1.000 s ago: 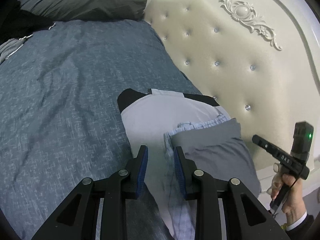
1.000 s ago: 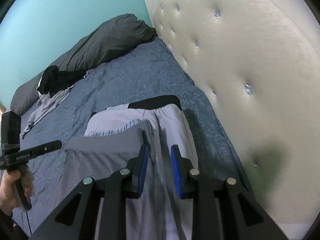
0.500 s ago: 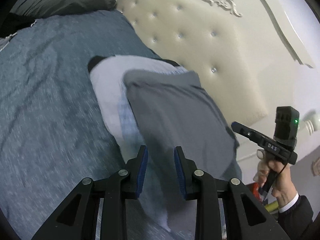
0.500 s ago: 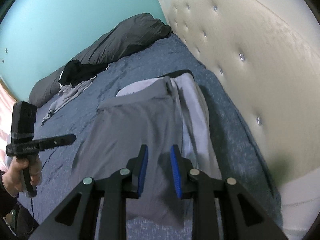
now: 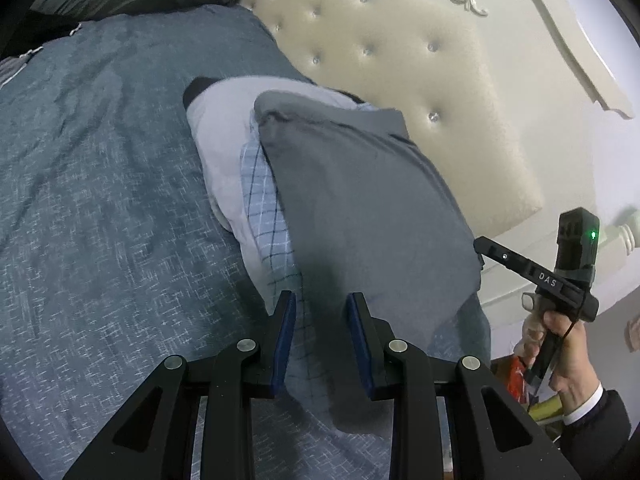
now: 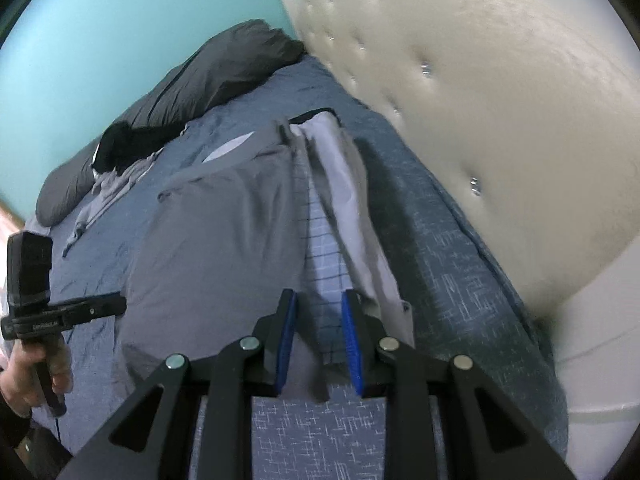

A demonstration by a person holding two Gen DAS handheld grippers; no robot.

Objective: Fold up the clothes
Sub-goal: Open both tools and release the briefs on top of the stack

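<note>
A stack of clothes lies on the blue bed cover beside the headboard. A dark grey garment (image 5: pixel 360 208) is on top, also seen in the right wrist view as the dark grey garment (image 6: pixel 224 232). Under it lie a blue checked garment (image 5: pixel 264 208) and a pale lilac garment (image 5: pixel 220 136) with a black waistband. My left gripper (image 5: pixel 321 300) is open over the near end of the grey garment, gripping nothing. My right gripper (image 6: pixel 319 296) is open over the near end of the blue checked garment (image 6: pixel 320 248), beside the lilac garment (image 6: pixel 352 200).
The cream tufted headboard (image 5: pixel 400 60) runs along the stack's right side. A dark pillow (image 6: pixel 224 68) and a loose pile of black and grey clothes (image 6: pixel 120 160) lie at the far end of the bed. The blue cover (image 5: pixel 100 200) stretches left of the stack.
Both grippers have drawn back from the stack and now stand at its near end. The full length of the dark grey garment has come into view. Both stay open.
</note>
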